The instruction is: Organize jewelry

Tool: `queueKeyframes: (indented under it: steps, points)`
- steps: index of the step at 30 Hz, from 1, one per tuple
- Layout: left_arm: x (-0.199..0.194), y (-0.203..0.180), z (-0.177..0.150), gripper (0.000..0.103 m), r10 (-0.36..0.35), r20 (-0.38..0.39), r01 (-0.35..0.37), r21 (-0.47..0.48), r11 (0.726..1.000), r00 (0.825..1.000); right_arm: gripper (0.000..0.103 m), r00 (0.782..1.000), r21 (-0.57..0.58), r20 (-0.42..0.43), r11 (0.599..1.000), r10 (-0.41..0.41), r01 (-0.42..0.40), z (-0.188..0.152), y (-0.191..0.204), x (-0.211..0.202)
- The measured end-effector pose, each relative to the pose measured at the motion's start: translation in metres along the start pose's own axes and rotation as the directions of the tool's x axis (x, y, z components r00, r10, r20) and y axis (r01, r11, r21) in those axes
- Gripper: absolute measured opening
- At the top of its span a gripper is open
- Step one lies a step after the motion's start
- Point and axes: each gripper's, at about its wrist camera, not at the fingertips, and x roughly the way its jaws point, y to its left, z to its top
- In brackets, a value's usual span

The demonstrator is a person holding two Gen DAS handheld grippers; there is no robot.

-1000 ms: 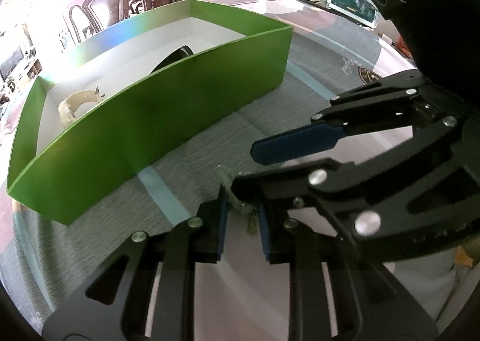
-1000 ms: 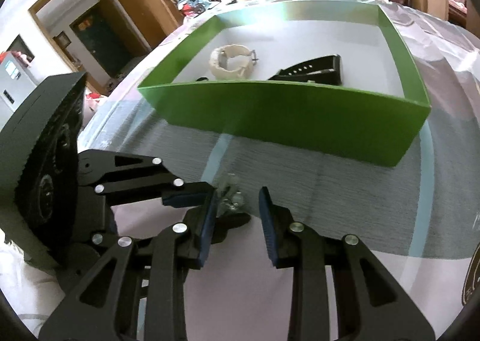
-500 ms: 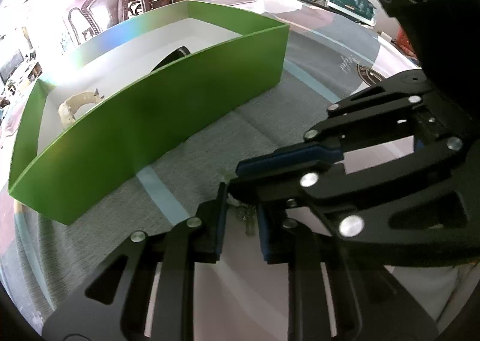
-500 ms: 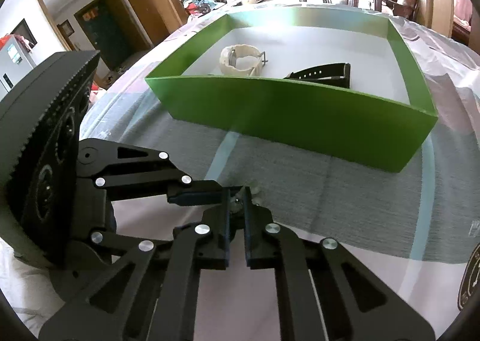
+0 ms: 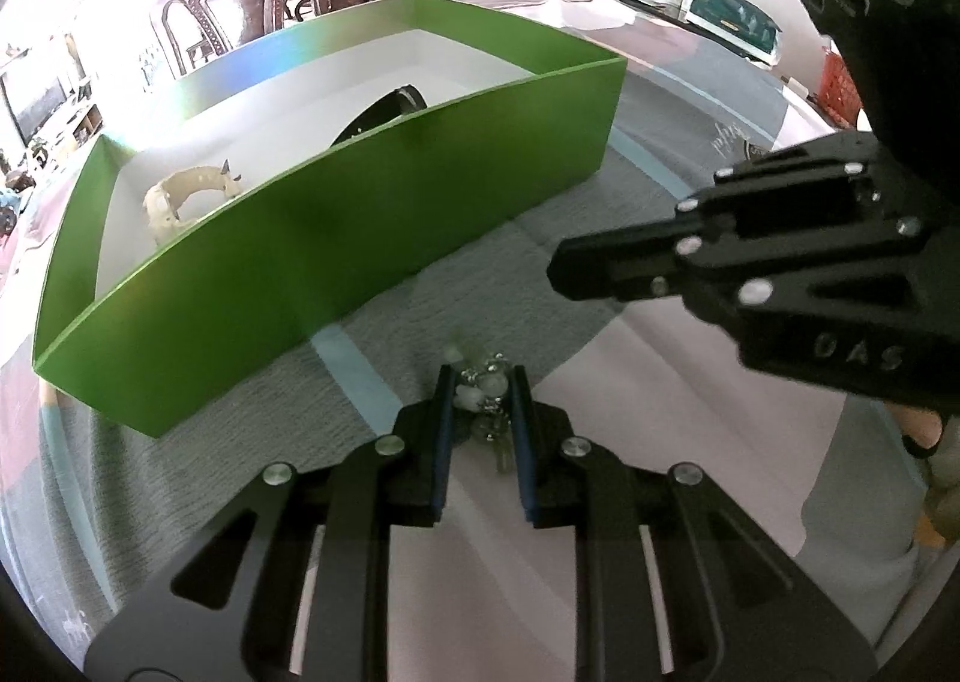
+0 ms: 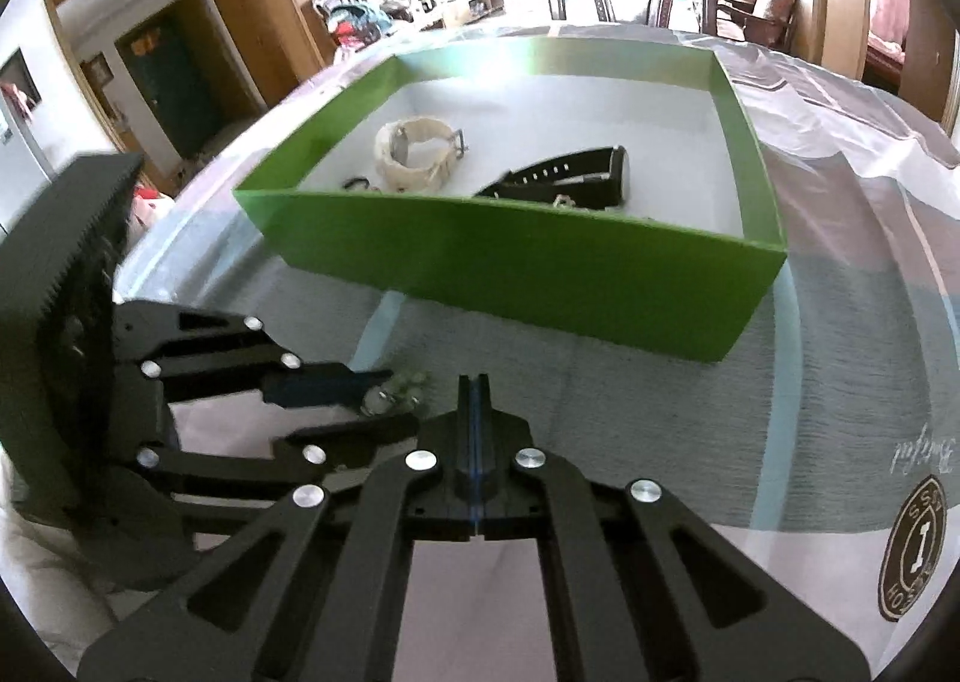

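**Beaded piece pinched at the near wall of the green box**

Nearest to me, my left gripper (image 5: 478,388) has its fingers clenched on a small beaded piece (image 5: 483,391), pale beads with bits of metal between them. It sits between the blue pads, a short way in front of the green box (image 5: 336,238) and just off its near wall. I can't tell whether it hangs clear of the surface (image 5: 630,382) or rests on it. I read the narrow grip as deliberate: the piece is loose and lumpy, so the pads need to press in on it to keep it from slipping out.

My right gripper (image 6: 474,388) is fully clenched, pad against pad, with nothing between the fingers. It sits beside the left one, on the same side of the green box, and its tips point toward the beads without touching them, as far as I can see. I judge it is standing by, not sharing the load.

Beyond both grippers stands the box's near wall, tall enough that the beaded piece would have to go up and over it. Inside the box, on the white floor, a cream watch (image 6: 420,154) lies toward the left and a black watch (image 6: 570,181) toward the right, apart from each other. A small dark clasp-like thing (image 6: 357,182) lies near the cream watch, close to the near wall; it is too small to name. The open floor toward the box's far wall looks to me like the natural spot for the beads.
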Motion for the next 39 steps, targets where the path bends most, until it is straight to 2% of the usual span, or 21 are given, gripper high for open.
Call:
queueKeyframes:
  steps: [5, 11, 12, 14, 16, 21, 26, 28, 31, 33, 34, 35, 37, 39]
  points:
    - [-0.003, 0.007, 0.002, 0.018, 0.026, 0.015, -0.026, -0.035, 0.999, 1.0, 0.001, 1.0, 0.043, -0.004, 0.999, -0.018, 0.019, 0.0, -0.01, 0.003]
    - [-0.015, 0.021, 0.007, 0.018, 0.155, 0.057, -0.149, -0.099, 0.984, 0.986, 0.007, 0.993, 0.059, 0.014, 0.991, -0.117, 0.116, 0.002, -0.016, 0.004]
    - [-0.016, 0.024, 0.007, 0.018, 0.175, 0.055, -0.168, -0.116, 0.979, 0.983, 0.015, 0.99, 0.061, 0.021, 0.989, -0.136, 0.135, 0.002, -0.016, 0.003]
    - [-0.017, 0.032, 0.008, 0.018, 0.194, 0.049, -0.185, -0.147, 0.972, 0.98, 0.042, 0.985, 0.071, 0.039, 0.984, -0.168, 0.165, 0.002, -0.018, 0.0]
    - [-0.018, 0.038, 0.008, 0.018, 0.197, 0.044, -0.187, -0.177, 0.966, 0.979, 0.049, 0.981, 0.078, 0.055, 0.98, -0.187, 0.182, 0.003, -0.02, -0.002]
    - [-0.031, 0.038, 0.011, 0.018, 0.201, 0.068, -0.186, -0.182, 0.966, 0.977, 0.049, 0.983, 0.08, 0.063, 0.982, -0.175, 0.17, 0.004, -0.018, -0.007]
    - [-0.084, 0.04, 0.029, 0.018, 0.19, 0.182, -0.152, -0.2, 0.968, 0.965, 0.051, 0.987, 0.099, 0.109, 0.99, -0.116, 0.105, 0.017, -0.015, -0.033]
    - [-0.099, 0.044, 0.039, 0.018, 0.222, 0.209, -0.178, -0.21, 0.961, 0.952, 0.052, 0.986, 0.087, 0.117, 0.99, -0.122, 0.112, 0.027, -0.014, -0.041]
    - [-0.114, 0.056, 0.057, 0.018, 0.288, 0.238, -0.229, -0.246, 0.942, 0.928, 0.053, 0.972, 0.091, 0.147, 0.981, -0.185, 0.173, 0.046, -0.014, -0.053]
    - [-0.117, 0.069, 0.066, 0.018, 0.3, 0.25, -0.225, -0.288, 0.931, 0.921, 0.057, 0.96, 0.127, 0.181, 0.973, -0.214, 0.193, 0.062, -0.019, -0.06]
    - [-0.114, 0.078, 0.072, 0.018, 0.298, 0.25, -0.214, -0.313, 0.925, 0.921, 0.064, 0.955, 0.15, 0.194, 0.969, -0.223, 0.196, 0.067, -0.022, -0.061]
    - [-0.111, 0.083, 0.075, 0.018, 0.299, 0.249, -0.211, -0.326, 0.921, 0.921, 0.066, 0.952, 0.175, 0.203, 0.965, -0.231, 0.196, 0.074, -0.027, -0.059]
    - [-0.096, 0.095, 0.082, 0.018, 0.309, 0.231, -0.213, -0.363, 0.907, 0.923, 0.067, 0.956, 0.189, 0.187, 0.963, -0.228, 0.192, 0.081, -0.031, -0.049]
    - [-0.075, 0.104, 0.085, 0.019, 0.306, 0.188, -0.217, -0.385, 0.897, 0.933, 0.067, 0.963, 0.194, 0.152, 0.962, -0.225, 0.194, 0.085, -0.033, -0.032]
